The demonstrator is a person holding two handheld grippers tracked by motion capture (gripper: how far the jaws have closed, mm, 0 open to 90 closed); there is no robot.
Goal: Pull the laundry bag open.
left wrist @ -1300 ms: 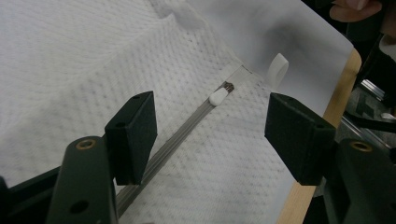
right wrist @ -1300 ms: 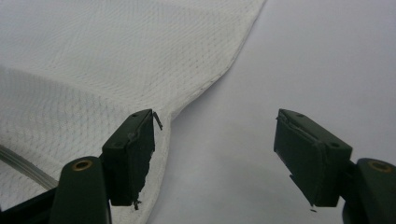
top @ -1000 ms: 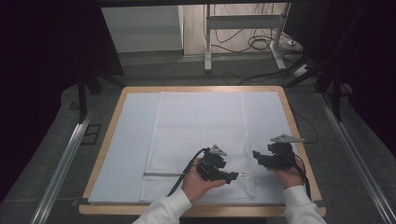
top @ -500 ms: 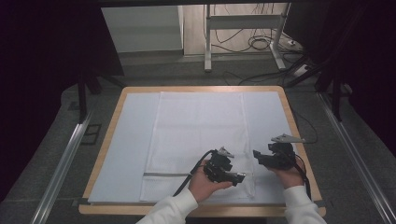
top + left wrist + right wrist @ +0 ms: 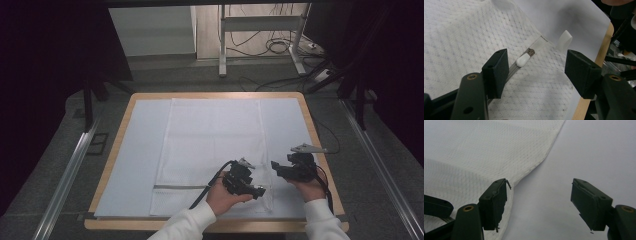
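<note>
Zipper pull [image 5: 523, 60] w/ long axis along zip line on mesh bag [image 5: 215, 145], betw. apart left tool [image 5: 536, 68]; right tool [image 5: 539, 202] apart too.

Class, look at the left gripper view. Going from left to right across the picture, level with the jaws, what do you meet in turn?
Left jaw → grey zipper track → white zipper pull → white mesh cloth → right jaw → wooden table edge.

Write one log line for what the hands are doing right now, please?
left gripper: open, over zipper pull | right gripper: open, beside mesh bag edge | nothing held
</note>
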